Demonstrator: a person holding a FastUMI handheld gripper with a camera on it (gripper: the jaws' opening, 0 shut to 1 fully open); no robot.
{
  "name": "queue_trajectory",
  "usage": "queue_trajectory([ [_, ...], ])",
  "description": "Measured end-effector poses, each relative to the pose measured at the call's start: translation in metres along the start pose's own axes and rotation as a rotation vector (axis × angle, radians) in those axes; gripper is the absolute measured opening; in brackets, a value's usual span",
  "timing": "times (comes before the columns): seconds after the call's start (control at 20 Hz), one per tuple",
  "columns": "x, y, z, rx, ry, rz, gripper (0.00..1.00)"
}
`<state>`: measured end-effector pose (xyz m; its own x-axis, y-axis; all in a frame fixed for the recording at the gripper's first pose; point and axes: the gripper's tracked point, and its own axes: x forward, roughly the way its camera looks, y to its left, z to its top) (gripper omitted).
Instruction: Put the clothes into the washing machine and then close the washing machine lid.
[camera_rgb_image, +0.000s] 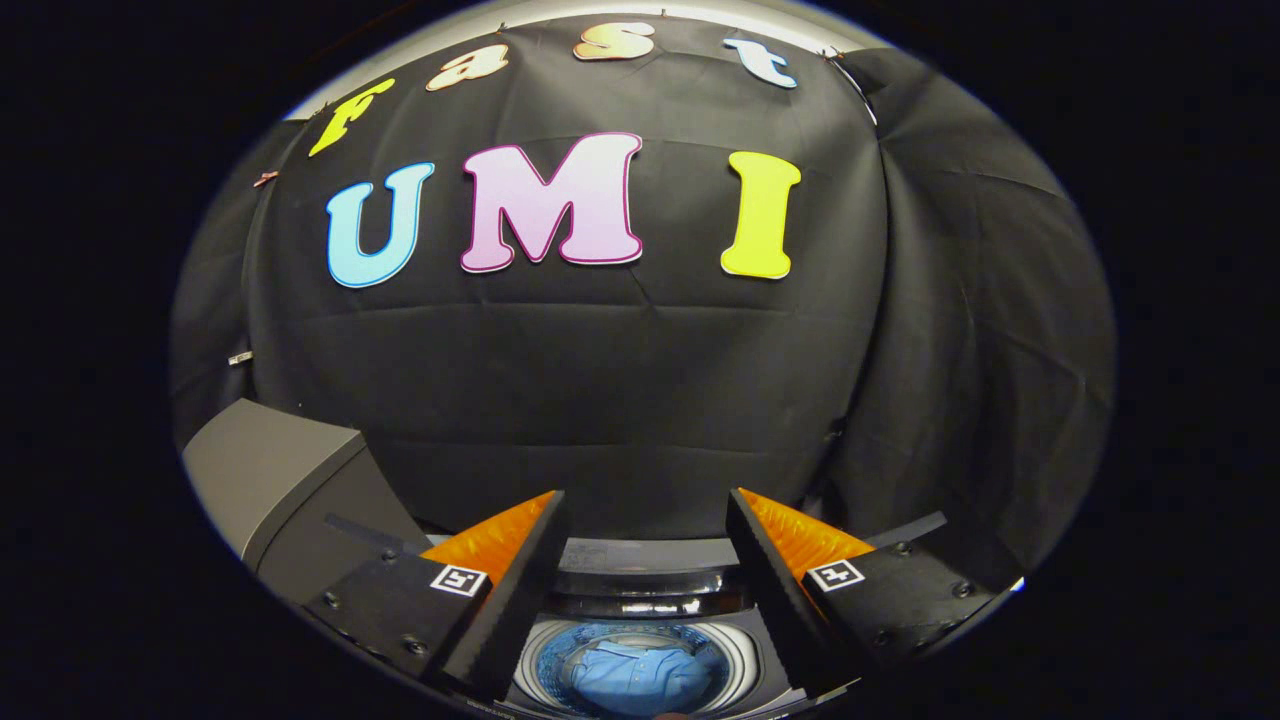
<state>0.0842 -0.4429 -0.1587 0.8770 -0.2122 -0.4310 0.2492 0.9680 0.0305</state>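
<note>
- Staged recording booth, not a real laundry room.
- Black cloth wall (620, 380) draped close behind a top-loading washing machine (640, 580).
- Grey box-like unit (270, 480) just left of the machine.
- Blue clothes (630, 675) inside the drum.

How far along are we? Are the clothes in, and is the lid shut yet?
Loading looks done: a blue garment lies inside the drum of the washing machine, seen below and between the fingers. In hand: nothing; the tongs are open and empty above the opening. Left: closing the lid, since the drum is still open to view. The lid itself I cannot make out for certain.
</note>
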Motion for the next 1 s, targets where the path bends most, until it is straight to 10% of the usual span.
queue_trajectory([
  [1.0,-0.029,0.004,-0.09,-0.045,0.234,0.023,0.99],
])
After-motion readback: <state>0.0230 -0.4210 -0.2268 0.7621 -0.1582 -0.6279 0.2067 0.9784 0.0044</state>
